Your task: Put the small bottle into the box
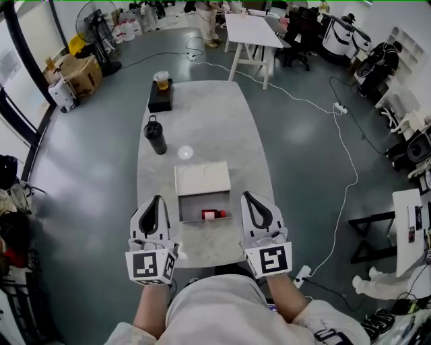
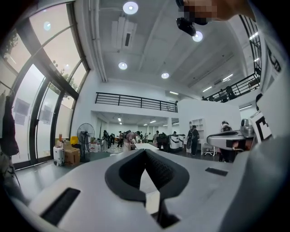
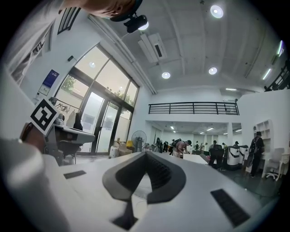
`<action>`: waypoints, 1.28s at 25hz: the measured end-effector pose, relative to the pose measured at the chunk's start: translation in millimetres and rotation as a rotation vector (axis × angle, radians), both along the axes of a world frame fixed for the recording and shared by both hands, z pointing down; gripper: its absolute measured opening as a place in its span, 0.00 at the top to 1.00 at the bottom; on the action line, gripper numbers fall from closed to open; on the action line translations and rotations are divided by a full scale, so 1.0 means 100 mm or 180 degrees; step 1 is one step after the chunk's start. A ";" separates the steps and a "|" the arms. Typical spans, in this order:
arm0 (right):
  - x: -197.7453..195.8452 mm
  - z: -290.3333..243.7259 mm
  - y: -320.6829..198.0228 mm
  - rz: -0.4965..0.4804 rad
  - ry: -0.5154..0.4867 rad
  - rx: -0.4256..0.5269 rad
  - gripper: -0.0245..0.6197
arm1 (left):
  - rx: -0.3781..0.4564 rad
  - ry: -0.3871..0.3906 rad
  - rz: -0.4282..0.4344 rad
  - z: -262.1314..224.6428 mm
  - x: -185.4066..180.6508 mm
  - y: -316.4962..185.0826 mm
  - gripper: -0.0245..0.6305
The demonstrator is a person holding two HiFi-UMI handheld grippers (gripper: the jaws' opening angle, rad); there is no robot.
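One floor fan point(image 1: 93, 20): stands on the grey floor at the far left, well beyond the table.
Cardboard box point(image 1: 82, 73): on the floor just nearer than the floor fan, apart from the table.
Left gripper point(image 1: 157, 201): held over the table's near edge, just left of the white box; its jaws are pressed together with nothing between them.
Black flask point(image 1: 155, 135): upright on the left side of the grey table point(image 1: 229, 128), beyond the left gripper.
Black stand point(image 1: 161, 100): at the table's far left end, with a cup point(image 1: 161, 79) standing on top of it.
White box point(image 1: 194, 204): open on the near half of the table, between the two grippers; its lid is tipped back on the far side.
Small bottle point(image 1: 211, 214): red, lying on its side inside the white box, close to the near wall and right of centre.
Right gripper point(image 1: 247, 198): held over the table's near edge, just right of the white box; its jaws are also pressed together and hold nothing.
White desk point(image 1: 252, 30): on the floor past the table's far end, to the right.
White cable point(image 1: 343, 168): runs along the floor on the right of the table.
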State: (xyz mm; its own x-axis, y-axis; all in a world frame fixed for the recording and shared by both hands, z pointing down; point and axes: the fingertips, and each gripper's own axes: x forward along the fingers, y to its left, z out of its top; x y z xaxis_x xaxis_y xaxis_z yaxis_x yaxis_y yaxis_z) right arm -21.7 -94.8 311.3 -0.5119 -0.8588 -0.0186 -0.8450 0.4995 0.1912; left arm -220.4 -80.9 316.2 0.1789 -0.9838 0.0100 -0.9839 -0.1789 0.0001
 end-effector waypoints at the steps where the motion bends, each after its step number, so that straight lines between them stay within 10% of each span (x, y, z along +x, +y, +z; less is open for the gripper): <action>1: -0.01 0.02 -0.03 -0.0028 0.0019 -0.0025 0.92 | -0.0014 -0.0007 -0.0026 0.01 -0.01 0.00 0.93; 11: -0.32 1.10 -0.49 -0.0662 0.0513 -0.0798 0.92 | -0.0419 -0.0026 -0.0633 0.33 -0.50 0.34 0.93; 17: -0.55 1.21 -0.69 -0.0853 0.0339 -0.0714 0.92 | -0.0530 -0.0023 -0.0950 0.58 -0.71 0.44 0.93; 32: -0.54 0.71 -0.56 -0.0764 0.0057 -0.0424 0.92 | -0.0461 0.0044 -0.0652 0.59 -0.45 0.19 0.93</action>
